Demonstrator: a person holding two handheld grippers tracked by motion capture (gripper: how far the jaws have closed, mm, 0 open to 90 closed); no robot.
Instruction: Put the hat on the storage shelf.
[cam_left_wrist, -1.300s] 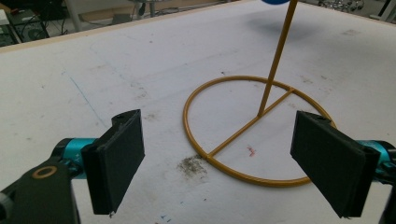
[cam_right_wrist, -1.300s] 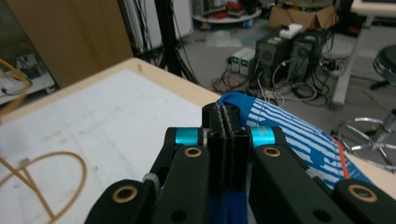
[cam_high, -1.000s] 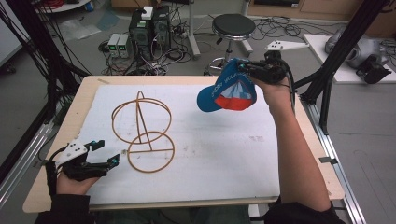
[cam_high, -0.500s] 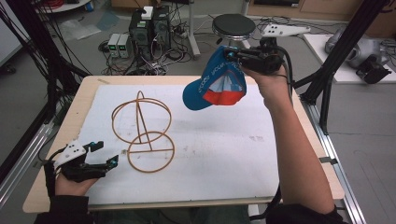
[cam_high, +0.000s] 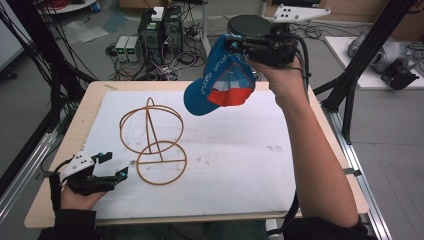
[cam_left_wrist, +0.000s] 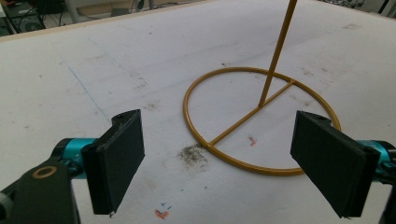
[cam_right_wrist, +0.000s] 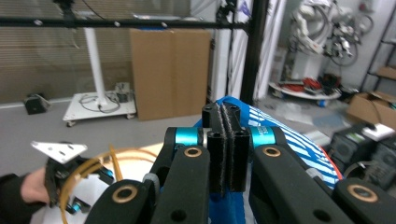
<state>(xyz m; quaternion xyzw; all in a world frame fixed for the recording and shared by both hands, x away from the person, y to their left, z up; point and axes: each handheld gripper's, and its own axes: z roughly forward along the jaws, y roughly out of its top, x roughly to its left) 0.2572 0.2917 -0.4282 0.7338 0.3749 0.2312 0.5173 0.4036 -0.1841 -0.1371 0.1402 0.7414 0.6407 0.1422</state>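
Now: right gripper (cam_high: 235, 46) jaws closed on cap (cam_high: 220, 80), cap hanging below it over table (cam_high: 310, 165) | left gripper (cam_high: 111, 165) jaws wide apart, empty, stand (cam_high: 152, 145) just ahead

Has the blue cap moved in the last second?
Yes. The blue cap, clamped in the right gripper, has risen and shifted left toward the wire stand, now hanging over the table's far edge.

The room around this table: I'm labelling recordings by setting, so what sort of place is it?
Probably a robotics lab or workshop. Black frame struts surround the table, computer towers and cables sit on the floor, and a white robot arm stands behind.
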